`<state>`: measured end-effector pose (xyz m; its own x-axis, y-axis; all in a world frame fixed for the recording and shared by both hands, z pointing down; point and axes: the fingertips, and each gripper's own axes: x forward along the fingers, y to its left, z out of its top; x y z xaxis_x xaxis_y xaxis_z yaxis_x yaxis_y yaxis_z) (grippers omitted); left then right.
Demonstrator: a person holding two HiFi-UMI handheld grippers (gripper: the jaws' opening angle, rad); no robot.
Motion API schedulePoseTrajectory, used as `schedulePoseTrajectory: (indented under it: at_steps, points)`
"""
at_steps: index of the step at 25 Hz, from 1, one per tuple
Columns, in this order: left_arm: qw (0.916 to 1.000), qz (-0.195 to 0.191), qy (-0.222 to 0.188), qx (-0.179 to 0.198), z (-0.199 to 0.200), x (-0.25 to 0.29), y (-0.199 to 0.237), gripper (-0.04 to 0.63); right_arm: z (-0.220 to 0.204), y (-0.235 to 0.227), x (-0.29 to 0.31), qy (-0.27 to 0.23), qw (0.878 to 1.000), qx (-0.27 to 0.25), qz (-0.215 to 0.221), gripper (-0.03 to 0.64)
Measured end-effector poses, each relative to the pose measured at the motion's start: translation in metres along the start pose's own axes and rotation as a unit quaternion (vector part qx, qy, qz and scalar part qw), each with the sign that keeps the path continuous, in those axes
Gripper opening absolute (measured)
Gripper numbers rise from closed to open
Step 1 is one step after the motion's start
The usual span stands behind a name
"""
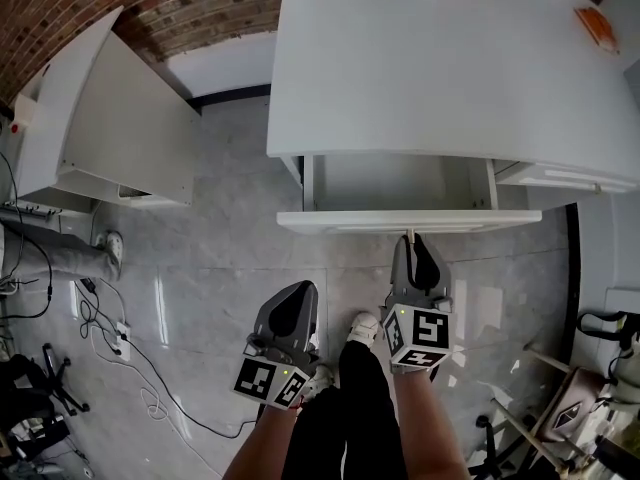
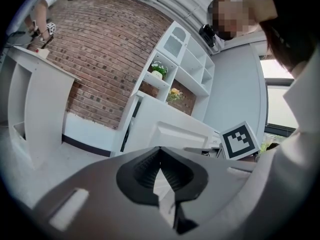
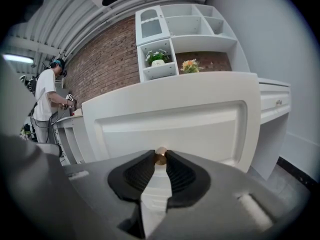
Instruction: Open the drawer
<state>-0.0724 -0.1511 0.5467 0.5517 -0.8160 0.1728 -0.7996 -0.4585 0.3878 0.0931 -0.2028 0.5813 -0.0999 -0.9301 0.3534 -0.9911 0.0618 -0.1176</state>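
A white drawer (image 1: 410, 221) stands partly pulled out from under the white desk (image 1: 420, 58), and its bare inside (image 1: 400, 180) shows. My right gripper (image 1: 411, 240) reaches the middle of the drawer front and is shut on its small brass knob (image 3: 160, 157). The panelled drawer front (image 3: 170, 119) fills the right gripper view. My left gripper (image 1: 300, 288) hangs lower left of the drawer, apart from it. Its tips (image 2: 160, 150) meet with nothing between them. The drawer front (image 2: 180, 134) and the right gripper's marker cube (image 2: 241, 140) appear beyond it.
A second white cabinet (image 1: 110, 118) stands at the left by the brick wall. Cables (image 1: 110, 328) lie on the grey floor. My legs and shoes (image 1: 365, 328) are between the grippers. An orange item (image 1: 597, 26) rests on the desk. Another person (image 3: 45, 94) works far left.
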Motion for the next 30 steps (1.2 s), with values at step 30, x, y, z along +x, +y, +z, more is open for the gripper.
schedulePoseTrajectory:
  at_steps: [30]
  points:
    - [0.9997,-0.021,-0.002,0.013,-0.015,-0.069,-0.018,0.002,-0.036,0.013,-0.092,-0.006,1.0,-0.019,-0.009,0.069]
